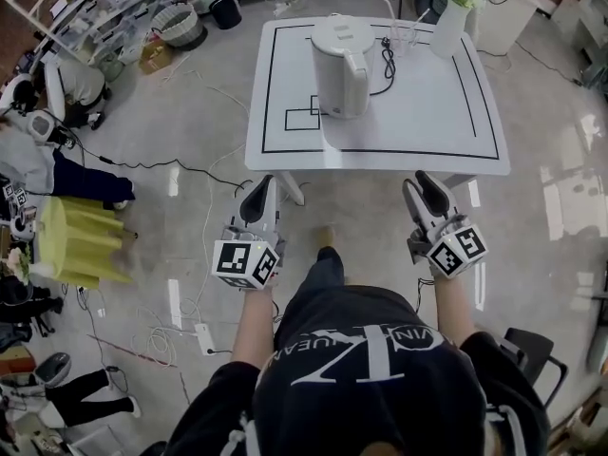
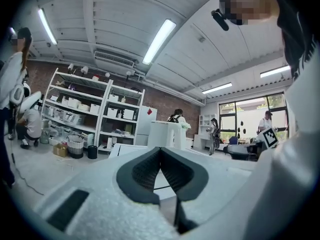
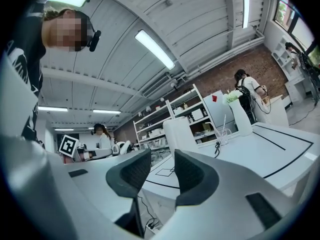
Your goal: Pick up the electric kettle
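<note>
The white electric kettle (image 1: 340, 65) stands upright on the white table (image 1: 427, 131), left of centre, with its handle facing the near edge. Both grippers hover short of the table's near edge, well apart from the kettle. My left gripper (image 1: 261, 186) is shut, its dark pads meeting at the tips with nothing between them; past the left gripper (image 2: 160, 151) in its own view, the kettle (image 2: 165, 135) shows far ahead. My right gripper (image 1: 423, 183) is open and empty. The right gripper view has the kettle (image 3: 179, 134) beyond the gap of the right gripper (image 3: 162, 159).
A black cable (image 1: 388, 60) runs from the kettle. At the table's far right corner stand a white vase with flowers (image 1: 451, 22) and a clear glass (image 1: 404, 38). A yellow stool (image 1: 81, 240), floor cables and people are at the left, shelves behind.
</note>
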Motion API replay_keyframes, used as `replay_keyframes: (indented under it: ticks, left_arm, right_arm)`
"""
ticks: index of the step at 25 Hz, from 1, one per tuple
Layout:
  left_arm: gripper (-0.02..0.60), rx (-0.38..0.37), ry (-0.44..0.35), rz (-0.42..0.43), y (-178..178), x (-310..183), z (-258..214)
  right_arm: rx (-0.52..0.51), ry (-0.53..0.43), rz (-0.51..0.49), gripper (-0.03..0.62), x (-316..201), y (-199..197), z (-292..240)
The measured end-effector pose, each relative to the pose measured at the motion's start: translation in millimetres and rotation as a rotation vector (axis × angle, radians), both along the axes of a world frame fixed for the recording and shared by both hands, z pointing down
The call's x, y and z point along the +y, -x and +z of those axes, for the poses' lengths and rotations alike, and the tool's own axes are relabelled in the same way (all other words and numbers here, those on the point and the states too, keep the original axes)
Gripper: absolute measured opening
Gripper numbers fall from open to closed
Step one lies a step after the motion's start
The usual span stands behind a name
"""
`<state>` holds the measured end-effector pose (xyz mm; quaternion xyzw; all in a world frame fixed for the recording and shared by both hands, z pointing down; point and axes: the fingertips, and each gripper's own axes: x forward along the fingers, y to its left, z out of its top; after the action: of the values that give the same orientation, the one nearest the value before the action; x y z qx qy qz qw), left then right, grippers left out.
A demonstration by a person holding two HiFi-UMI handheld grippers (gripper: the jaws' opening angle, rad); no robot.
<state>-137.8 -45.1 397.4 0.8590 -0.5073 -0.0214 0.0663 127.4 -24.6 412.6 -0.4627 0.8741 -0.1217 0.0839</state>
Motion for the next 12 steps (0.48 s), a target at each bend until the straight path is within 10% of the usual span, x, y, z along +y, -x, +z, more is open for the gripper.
replay_keyframes:
  ticks: [12]
  left_arm:
    - [0.006, 0.006, 0.029, 0.038, 2, -89, 10]
  right_arm:
    - [-0.002, 0.028, 0.0, 0.137, -78, 15, 6]
